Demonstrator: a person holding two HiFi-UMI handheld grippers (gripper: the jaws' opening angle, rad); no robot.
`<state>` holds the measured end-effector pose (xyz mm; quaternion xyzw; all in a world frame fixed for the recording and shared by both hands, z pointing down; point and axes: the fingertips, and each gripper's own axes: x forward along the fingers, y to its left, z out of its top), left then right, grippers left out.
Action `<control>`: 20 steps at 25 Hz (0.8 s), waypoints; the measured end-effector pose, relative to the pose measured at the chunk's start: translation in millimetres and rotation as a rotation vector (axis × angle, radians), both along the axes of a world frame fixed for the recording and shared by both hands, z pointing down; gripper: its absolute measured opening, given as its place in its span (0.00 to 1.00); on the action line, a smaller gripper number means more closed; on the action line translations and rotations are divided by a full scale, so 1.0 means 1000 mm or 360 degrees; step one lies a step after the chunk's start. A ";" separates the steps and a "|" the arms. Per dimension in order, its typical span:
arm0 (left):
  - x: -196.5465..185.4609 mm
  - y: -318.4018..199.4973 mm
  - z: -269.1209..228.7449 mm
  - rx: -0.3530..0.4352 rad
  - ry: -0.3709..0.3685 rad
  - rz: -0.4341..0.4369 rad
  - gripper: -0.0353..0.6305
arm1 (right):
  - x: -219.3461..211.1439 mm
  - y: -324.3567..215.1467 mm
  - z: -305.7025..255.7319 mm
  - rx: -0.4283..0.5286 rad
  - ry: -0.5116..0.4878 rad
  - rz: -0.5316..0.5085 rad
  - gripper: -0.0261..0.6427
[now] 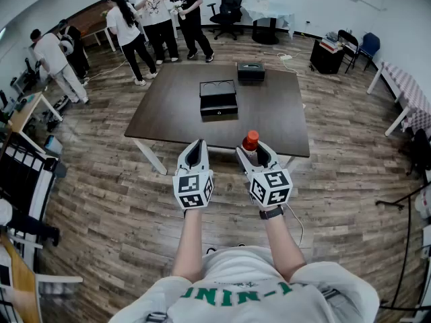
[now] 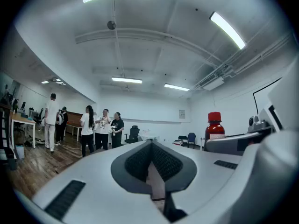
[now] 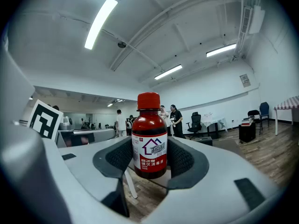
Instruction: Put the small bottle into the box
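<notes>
The small bottle [image 1: 250, 142], dark brown with a red cap and a red and white label, stands upright between the jaws of my right gripper [image 1: 254, 151], which is shut on it. In the right gripper view the bottle [image 3: 149, 134] fills the middle, with a pad pressed on each side of it in the right gripper [image 3: 149, 157]. My left gripper [image 1: 196, 147] is beside it at the same height, shut and empty [image 2: 150, 146]. From there the bottle [image 2: 214, 127] shows at the right. The black box [image 1: 218, 99] lies open on the dark table [image 1: 168, 116] ahead of both grippers.
A second, shut black box [image 1: 250, 71] sits at the table's far edge. Several people [image 1: 158, 15] stand beyond the table at the back left. Office chairs [image 1: 229, 9] and a covered table stand at the back, desks at the left, wood floor all round.
</notes>
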<state>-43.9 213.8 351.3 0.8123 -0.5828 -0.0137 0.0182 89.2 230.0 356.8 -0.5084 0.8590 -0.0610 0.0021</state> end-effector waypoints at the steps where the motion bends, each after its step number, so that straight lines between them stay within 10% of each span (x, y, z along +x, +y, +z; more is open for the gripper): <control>1: 0.004 0.002 0.001 0.0000 -0.0003 0.0001 0.07 | 0.004 0.003 0.001 0.0001 -0.0001 0.0000 0.39; 20: 0.070 0.013 0.014 -0.0043 -0.0095 0.0021 0.07 | 0.063 -0.002 0.013 -0.0061 -0.0106 -0.0013 0.39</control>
